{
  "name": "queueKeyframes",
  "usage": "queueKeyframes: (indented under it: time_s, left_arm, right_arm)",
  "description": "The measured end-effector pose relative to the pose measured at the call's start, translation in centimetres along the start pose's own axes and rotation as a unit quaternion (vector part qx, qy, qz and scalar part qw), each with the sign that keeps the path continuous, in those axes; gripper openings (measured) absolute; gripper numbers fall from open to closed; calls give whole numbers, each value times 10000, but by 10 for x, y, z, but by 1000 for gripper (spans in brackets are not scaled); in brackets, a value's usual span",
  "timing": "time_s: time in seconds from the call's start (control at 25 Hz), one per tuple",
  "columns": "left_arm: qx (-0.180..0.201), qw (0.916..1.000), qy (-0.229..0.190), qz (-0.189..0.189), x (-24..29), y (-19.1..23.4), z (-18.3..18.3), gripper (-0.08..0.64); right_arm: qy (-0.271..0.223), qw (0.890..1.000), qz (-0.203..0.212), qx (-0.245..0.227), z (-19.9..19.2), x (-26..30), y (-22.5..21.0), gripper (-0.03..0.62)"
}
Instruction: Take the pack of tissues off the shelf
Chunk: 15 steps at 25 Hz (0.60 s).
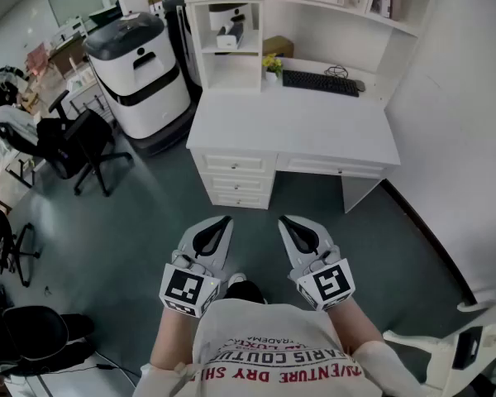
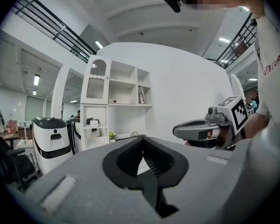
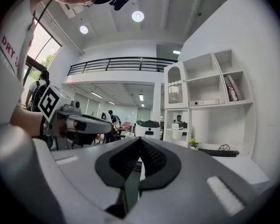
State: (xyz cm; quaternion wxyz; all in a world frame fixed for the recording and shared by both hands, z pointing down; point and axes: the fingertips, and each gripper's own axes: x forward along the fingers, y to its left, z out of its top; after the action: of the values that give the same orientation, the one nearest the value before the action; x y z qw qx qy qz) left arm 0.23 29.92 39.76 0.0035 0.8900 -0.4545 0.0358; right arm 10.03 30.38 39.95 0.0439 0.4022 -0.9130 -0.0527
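Note:
The pack of tissues (image 1: 231,30) is a white box with a dark part, resting in the middle cubby of the white shelf unit (image 1: 231,56) on the desk. It looks small and far in the left gripper view (image 2: 94,122) and the right gripper view (image 3: 177,125). My left gripper (image 1: 221,223) and right gripper (image 1: 289,222) hang side by side over the floor, short of the desk front. Both point toward the desk. The left gripper's (image 2: 142,143) jaws meet at the tip with nothing between them, and so do the right gripper's (image 3: 140,141).
The white desk (image 1: 298,131) carries a black keyboard (image 1: 321,82) and a small yellow plant (image 1: 272,64). A white machine with a dark lid (image 1: 136,64) stands left of it, with a black office chair (image 1: 74,143) beyond. A white wall runs along the right; a white chair (image 1: 446,346) is at lower right.

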Motion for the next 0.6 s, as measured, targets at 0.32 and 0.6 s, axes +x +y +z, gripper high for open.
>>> queueKeyframes:
  time_s: [0.32,0.6]
  left_arm:
    - [-144,9999,32,-6,-1,1,-7,6]
    - [-149,9998,-59,84,1,8,1,6]
  right_arm:
    - [102,9999,-52,101,-7,1,-1,2]
    - [-30,9991,-298,313,-1,2,-14,2]
